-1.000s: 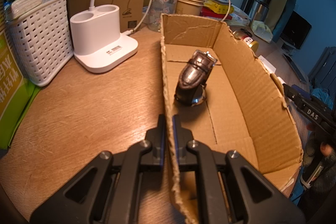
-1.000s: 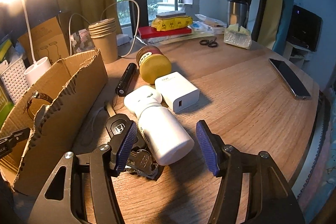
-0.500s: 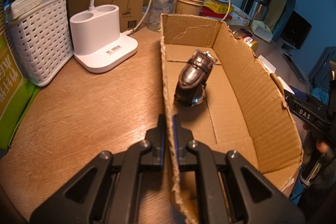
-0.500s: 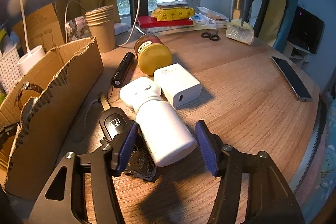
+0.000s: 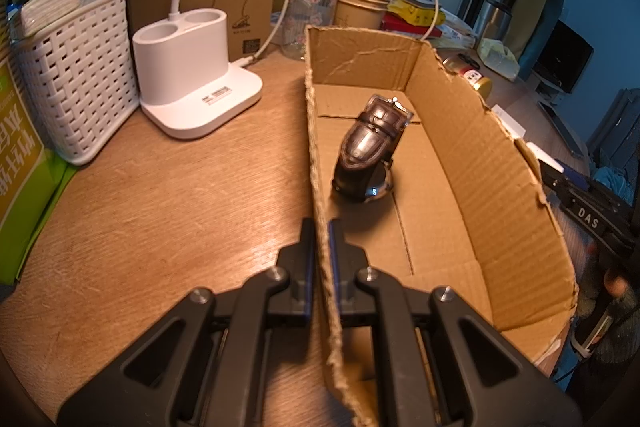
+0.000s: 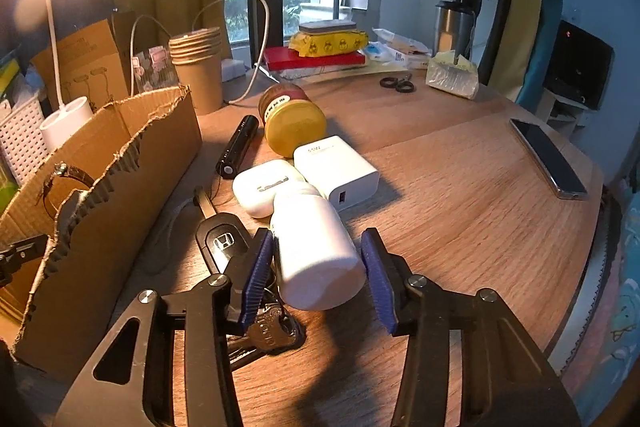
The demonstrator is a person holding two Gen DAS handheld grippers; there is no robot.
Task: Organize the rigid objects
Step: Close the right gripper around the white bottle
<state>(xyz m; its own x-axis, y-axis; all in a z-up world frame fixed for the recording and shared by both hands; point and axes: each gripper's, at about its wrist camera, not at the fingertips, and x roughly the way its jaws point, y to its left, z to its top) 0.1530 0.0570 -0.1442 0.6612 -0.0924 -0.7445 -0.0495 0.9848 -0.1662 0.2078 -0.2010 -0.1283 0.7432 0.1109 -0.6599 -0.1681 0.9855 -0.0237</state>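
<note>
My left gripper (image 5: 322, 247) is shut on the left wall of the open cardboard box (image 5: 500, 163). A dark leather-strap watch (image 5: 370, 151) lies inside the box. My right gripper (image 6: 318, 259) is open with its blue pads on either side of a white plastic bottle (image 6: 314, 251) lying on its side; the left pad is at the bottle, the right pad stands a little apart. A car key with key ring (image 6: 224, 243) lies just left of it. Beyond lie a white earbud case (image 6: 266, 187), a white charger (image 6: 336, 173), a black cylinder (image 6: 238, 147) and a yellow-lidded jar (image 6: 292, 121).
A white lamp base (image 5: 192, 79) and a white woven basket (image 5: 76, 83) stand left of the box. A stack of paper cups (image 6: 198, 67), books (image 6: 316, 57), scissors (image 6: 396, 83) and a phone (image 6: 548, 159) lie on the wooden table (image 6: 460, 227).
My right gripper has moved forward around the white bottle and its jaws have narrowed. The left gripper has not moved.
</note>
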